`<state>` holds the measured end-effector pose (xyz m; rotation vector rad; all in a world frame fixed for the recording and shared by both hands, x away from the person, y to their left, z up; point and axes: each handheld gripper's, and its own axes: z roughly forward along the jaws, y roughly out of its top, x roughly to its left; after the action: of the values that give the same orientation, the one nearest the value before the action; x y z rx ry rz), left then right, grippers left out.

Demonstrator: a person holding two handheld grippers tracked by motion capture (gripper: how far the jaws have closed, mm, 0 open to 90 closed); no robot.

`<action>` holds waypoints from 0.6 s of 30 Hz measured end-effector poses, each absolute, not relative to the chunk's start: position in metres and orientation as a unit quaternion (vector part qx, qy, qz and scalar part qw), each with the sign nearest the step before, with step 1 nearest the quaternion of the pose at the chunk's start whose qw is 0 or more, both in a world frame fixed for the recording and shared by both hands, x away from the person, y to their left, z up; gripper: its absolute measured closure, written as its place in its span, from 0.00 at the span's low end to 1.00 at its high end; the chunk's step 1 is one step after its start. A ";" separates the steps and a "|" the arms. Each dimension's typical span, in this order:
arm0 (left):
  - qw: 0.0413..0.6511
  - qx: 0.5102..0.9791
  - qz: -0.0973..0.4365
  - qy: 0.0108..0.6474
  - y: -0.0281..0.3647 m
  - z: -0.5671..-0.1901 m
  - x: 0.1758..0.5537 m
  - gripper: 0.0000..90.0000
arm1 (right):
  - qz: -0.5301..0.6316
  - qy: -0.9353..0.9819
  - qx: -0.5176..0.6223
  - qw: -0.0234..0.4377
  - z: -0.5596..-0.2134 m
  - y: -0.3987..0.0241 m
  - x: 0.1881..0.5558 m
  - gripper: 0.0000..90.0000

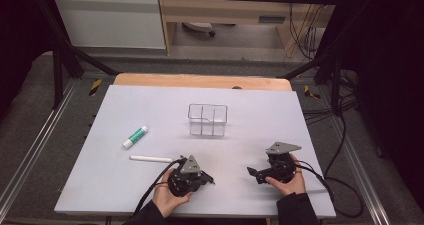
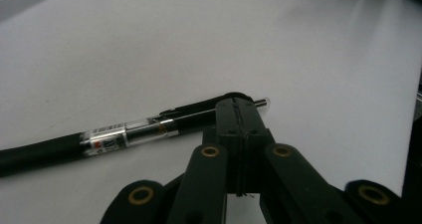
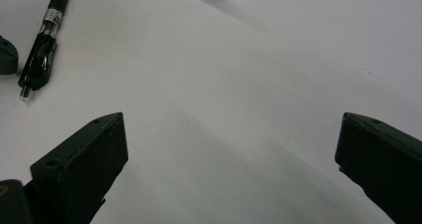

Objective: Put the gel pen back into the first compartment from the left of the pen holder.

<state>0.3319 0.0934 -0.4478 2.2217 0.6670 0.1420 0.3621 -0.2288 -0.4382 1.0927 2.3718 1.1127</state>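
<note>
White matte board (image 1: 150,110) covered the wooden table, and on it stood a clear plastic organiser divided into compartments (image 1: 208,120). Left of the organiser lay a green-and-white glue stick (image 1: 135,136), and nearer the person, left of and below the organiser, a slim white stick-shaped object (image 1: 150,158).

The task's thing, a black pen with a clear labelled barrel and a metal clip (image 2: 134,132), lay flat on the board well in front of the organiser, on the person's side. In the left gripper view the left gripper (image 2: 240,109) had its two black jaws pressed together at the pen's clip end; whether they pinched the clip or merely lay over it could not be told.

To do this step well, I judged, the grip should be confirmed on the barrel rather than the thin tip, and the pen lifted level so it would not pivot before going towards the organiser.

The left hand (image 1: 172,195) cradled its tool low, jaws pointing right across the board. The right gripper (image 1: 256,174), held in the right hand (image 1: 287,182) below and right of the organiser, pointed left, with its jaws spread wide over bare board and nothing between them.
</note>
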 end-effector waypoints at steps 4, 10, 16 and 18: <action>0.400 0.875 0.066 0.265 0.113 -0.438 0.330 0.96 | 0.394 0.824 0.378 0.149 -0.437 -0.228 0.361 0.01; 0.403 0.866 0.082 0.286 0.161 -0.428 0.328 0.74 | 0.406 0.822 0.374 0.139 -0.431 -0.220 0.361 0.04; 0.394 0.856 0.107 0.317 0.203 -0.429 0.328 0.49 | 0.404 0.831 0.363 0.122 -0.426 -0.196 0.364 0.06; 0.400 0.853 0.105 0.318 0.212 -0.429 0.328 0.42 | 0.402 0.837 0.353 0.116 -0.425 -0.185 0.366 0.07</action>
<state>0.3276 0.2117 -0.4291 2.1587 0.8051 0.2646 0.3657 -0.1849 -0.4251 1.0332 2.4525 1.1766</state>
